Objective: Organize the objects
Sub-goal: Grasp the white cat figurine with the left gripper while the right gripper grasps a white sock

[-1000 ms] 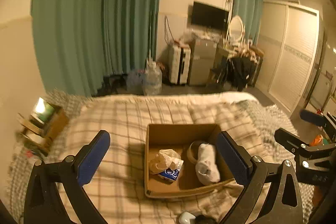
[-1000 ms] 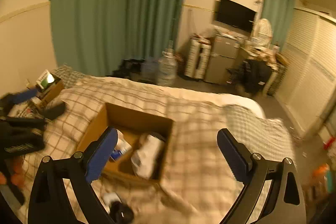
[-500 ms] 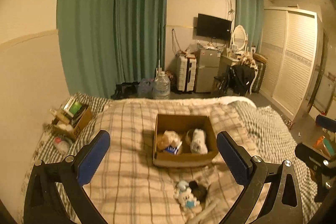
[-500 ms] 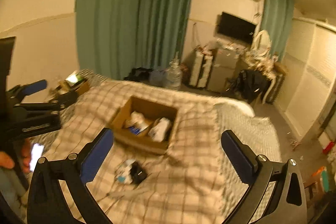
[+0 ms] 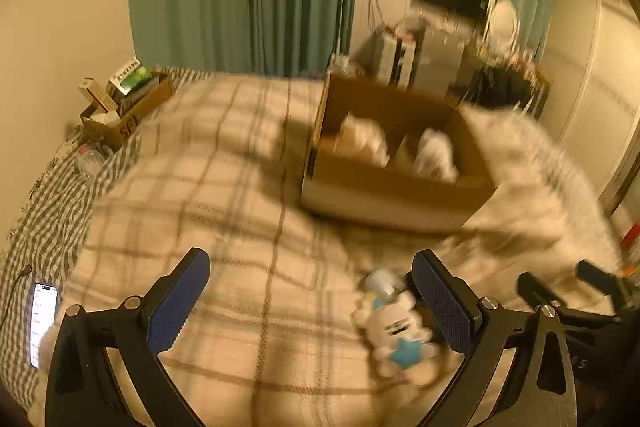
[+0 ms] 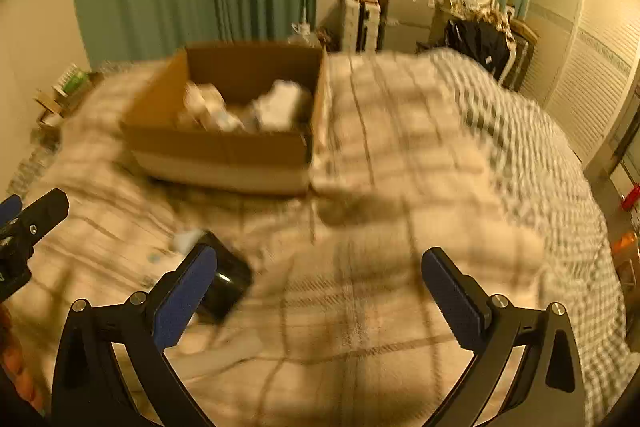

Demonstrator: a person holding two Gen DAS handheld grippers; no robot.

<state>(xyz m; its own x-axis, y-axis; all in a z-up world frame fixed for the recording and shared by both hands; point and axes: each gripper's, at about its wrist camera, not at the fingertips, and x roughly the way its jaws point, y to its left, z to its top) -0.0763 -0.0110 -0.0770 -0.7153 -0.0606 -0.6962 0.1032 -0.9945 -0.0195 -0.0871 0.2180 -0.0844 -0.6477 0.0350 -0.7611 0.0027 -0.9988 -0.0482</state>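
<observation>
Left wrist view — plush toy (image 5: 396, 331) lies just inside the right fingers (image 5: 444, 303).

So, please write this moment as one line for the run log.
left tool: open, empty | right tool: open, empty | plush toy: on bed | box: part filled

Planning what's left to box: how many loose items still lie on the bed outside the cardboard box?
2: a white plush toy by the left gripper's right finger, a black object beside it. Others may be hidden.
</observation>
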